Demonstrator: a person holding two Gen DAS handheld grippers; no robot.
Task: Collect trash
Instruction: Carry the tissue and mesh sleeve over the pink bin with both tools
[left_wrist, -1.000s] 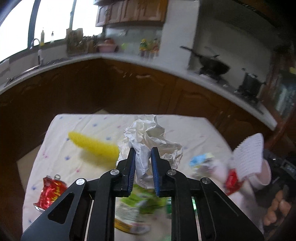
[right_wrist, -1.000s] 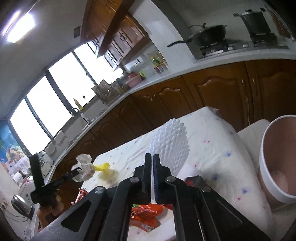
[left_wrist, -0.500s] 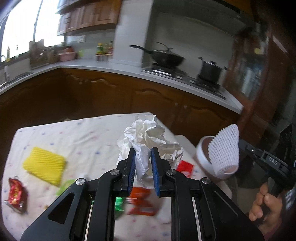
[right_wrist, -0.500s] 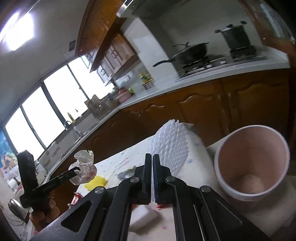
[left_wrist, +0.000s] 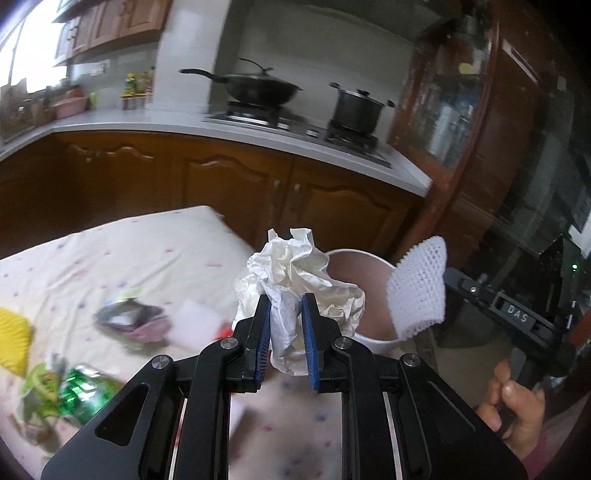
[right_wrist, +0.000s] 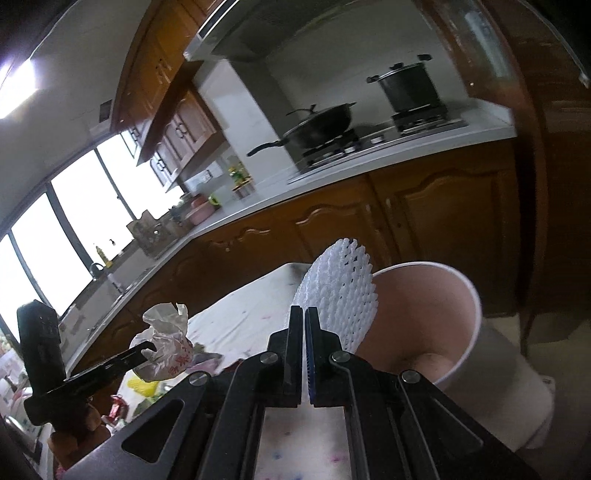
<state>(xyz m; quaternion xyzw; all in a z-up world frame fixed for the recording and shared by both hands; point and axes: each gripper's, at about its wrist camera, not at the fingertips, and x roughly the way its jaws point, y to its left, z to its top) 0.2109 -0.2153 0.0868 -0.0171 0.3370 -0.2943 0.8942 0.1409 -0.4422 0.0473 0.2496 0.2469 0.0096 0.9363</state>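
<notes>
White crumpled paper (left_wrist: 295, 273) sits pinched between the nearly closed blue pads of the left gripper (left_wrist: 283, 341), at the centre of the left view. Behind it and to the right stands the bin (left_wrist: 373, 332), its open mouth just past the paper. The right gripper (right_wrist: 305, 354), jaws fully together, clamps a white foam net (right_wrist: 340, 291) that stands upright against the bin's (right_wrist: 436, 317) near rim, so this hand seems closer. Blurred wrappers (left_wrist: 74, 384) lie on the tablecloth (left_wrist: 110, 258) at lower left.
</notes>
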